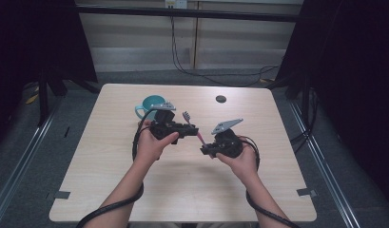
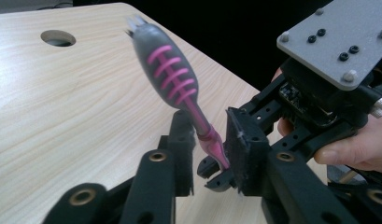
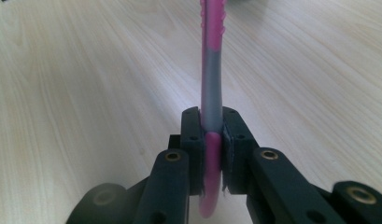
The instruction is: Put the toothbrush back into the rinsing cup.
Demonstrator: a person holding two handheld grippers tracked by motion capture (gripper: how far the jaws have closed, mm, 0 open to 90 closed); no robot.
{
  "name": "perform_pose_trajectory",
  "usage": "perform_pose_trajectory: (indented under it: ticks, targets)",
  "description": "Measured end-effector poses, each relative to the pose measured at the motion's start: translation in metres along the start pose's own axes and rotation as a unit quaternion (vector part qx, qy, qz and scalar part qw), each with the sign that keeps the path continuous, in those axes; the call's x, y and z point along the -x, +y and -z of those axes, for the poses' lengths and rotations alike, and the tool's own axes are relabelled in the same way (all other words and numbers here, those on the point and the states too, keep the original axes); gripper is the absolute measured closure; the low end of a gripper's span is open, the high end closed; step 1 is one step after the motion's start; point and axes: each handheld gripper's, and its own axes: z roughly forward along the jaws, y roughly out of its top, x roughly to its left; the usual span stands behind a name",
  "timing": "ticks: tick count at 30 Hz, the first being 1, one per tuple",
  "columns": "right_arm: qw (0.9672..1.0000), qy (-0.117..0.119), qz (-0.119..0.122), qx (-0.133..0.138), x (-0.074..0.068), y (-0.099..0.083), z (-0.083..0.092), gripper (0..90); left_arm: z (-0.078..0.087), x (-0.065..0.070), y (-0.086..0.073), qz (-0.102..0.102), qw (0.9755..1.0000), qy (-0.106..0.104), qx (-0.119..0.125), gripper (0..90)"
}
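Above the wooden desk [image 1: 106, 156], the right gripper [image 1: 207, 150] is clenched on the handle end of a pink and grey toothbrush [image 2: 172, 77]; the left gripper [image 2: 212, 144] stands released, its jaws flanking the neck, a teal cup [image 1: 149, 105] behind

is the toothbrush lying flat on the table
No, the toothbrush is held up off the table, clamped between the pads of the right gripper.

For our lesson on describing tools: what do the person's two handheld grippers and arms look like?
The left gripper and right gripper have black bodies, each topped by a grey three-cornered plate with dark screws. The jaws are black with brass-coloured pivot rings. A black cable trails along each sleeveless forearm.
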Motion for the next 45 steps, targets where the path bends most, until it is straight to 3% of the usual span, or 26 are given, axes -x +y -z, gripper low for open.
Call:
perform_pose_trajectory:
  ticks: [32,45]
  targets:
    - [0.9998,0.018,0.005,0.005,-0.0088,0.0004,-0.0091,81.3,-0.0034,0.0041,0.0026,0.006,0.9998,-0.007,0.016,81.6]
    - [0.9998,0.018,-0.001,0.012,-0.0043,-0.0002,-0.0058,81.4,-0.0013,0.0037,0.0042,0.002,0.9998,-0.004,0.018,77.0]
